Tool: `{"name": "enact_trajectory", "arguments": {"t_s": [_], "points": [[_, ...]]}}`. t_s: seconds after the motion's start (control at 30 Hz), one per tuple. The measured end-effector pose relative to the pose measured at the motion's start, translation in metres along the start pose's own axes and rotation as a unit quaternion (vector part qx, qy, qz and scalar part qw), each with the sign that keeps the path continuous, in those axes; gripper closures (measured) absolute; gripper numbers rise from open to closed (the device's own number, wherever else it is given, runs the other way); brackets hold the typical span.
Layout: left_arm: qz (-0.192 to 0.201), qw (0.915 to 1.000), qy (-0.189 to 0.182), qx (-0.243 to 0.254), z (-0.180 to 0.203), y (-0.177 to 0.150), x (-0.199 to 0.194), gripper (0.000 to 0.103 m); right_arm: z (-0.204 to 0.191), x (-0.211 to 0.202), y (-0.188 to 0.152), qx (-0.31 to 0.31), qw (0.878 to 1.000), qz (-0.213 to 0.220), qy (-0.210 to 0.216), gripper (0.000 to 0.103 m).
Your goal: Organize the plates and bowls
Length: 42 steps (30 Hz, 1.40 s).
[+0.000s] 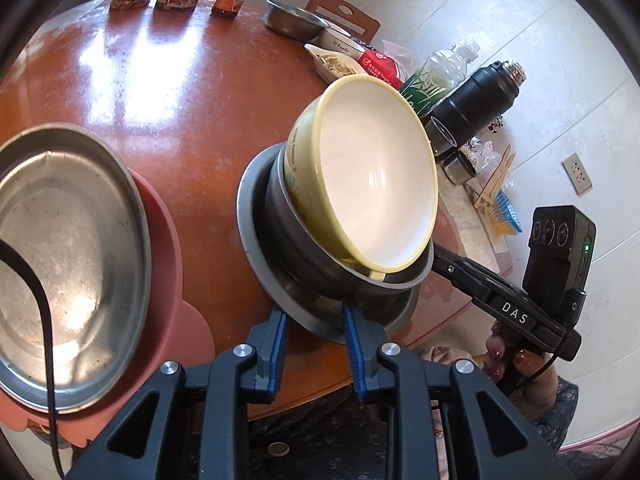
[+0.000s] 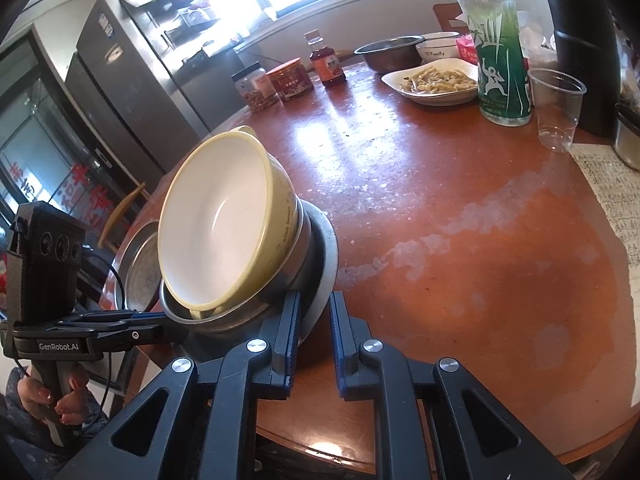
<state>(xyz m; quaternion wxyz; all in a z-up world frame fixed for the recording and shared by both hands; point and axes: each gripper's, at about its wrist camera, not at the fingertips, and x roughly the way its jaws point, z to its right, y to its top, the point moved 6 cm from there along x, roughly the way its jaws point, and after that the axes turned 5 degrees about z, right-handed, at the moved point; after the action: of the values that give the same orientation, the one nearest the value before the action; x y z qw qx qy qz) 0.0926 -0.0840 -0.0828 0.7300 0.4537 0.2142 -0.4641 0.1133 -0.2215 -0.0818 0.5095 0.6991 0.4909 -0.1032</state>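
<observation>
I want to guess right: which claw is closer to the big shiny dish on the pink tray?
Left. The left claw sits just beside the dish; the right claw is across the stacked bowls, farther away.
</observation>
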Motion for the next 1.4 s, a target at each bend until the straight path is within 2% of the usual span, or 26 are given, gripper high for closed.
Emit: {"name": "enact_trajectory", "arguments": {"t_s": [0.17,0.3,0.37,0.43,0.53,0.6,1.03,1.4], "points": [[-0.005,1.0000,-0.002,-0.006,-0.004,-0.001,0.002,0.075,0.001,0.003,0.002,0.002,1.000,-0.001,0.010,0.087],[-0.006,0.9999,-0.005,-0.010,-0.007,0.000,0.002,0.075,0.009,0.009,0.006,0.033,0.998,-0.019,0.048,0.086],[-0.006,0.9999,-0.005,-0.011,-0.008,-0.001,0.002,0.075,0.018,0.013,0.007,0.059,0.996,-0.030,0.067,0.078],[-0.007,0.9999,-0.005,-0.010,-0.009,-0.001,0.002,0.074,0.023,0.014,0.009,0.069,0.994,-0.030,0.077,0.077],[-0.007,0.9999,-0.007,-0.009,-0.010,0.000,0.002,0.074,0.023,0.015,0.011,0.066,0.994,-0.030,0.084,0.078],[-0.006,0.9999,-0.009,-0.010,-0.010,0.000,0.002,0.075,0.018,0.014,0.010,0.060,0.993,-0.027,0.097,0.088],[0.014,0.9998,-0.015,-0.004,-0.007,0.006,-0.009,0.074,0.007,0.002,0.016,0.047,0.995,-0.001,0.090,0.088],[0.057,0.9983,0.005,0.008,-0.010,0.018,-0.053,0.074,-0.031,-0.003,0.042,0.014,0.994,0.017,0.104,0.088]]}}
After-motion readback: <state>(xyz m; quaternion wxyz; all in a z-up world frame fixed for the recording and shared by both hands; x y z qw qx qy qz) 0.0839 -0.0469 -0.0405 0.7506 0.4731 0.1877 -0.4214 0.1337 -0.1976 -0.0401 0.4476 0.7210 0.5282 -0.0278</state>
